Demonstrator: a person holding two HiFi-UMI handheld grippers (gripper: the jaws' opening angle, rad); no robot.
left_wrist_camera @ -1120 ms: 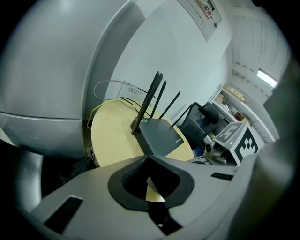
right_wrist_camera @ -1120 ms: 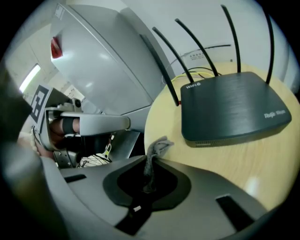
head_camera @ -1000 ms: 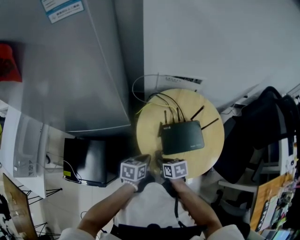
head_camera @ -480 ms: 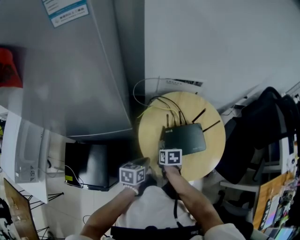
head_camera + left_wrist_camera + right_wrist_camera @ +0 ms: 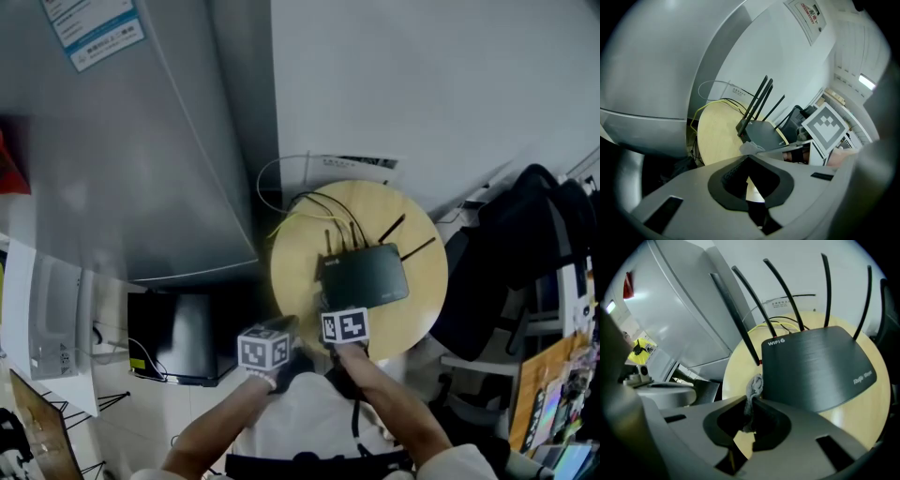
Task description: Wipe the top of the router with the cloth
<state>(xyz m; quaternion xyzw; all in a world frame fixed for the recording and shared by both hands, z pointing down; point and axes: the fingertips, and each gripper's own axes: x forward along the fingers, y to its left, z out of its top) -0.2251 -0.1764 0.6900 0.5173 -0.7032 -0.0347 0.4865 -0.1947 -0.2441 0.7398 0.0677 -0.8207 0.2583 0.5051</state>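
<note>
Counts, centre of the head view:
1 router (image 5: 367, 278) with 5 antennas (image 5: 782, 294), 1 cloth (image 5: 754, 386), 1 round table (image 5: 298, 267), 2 grippers: left gripper (image 5: 749, 158), right gripper (image 5: 752, 401); 2 marker cubes (image 5: 264, 349).

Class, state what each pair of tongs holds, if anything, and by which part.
Right tongs pinch the cloth by a bunched-up part; left tongs hold nothing.

Head camera looks steeply down; all views share the router (image 5: 366, 278).
</note>
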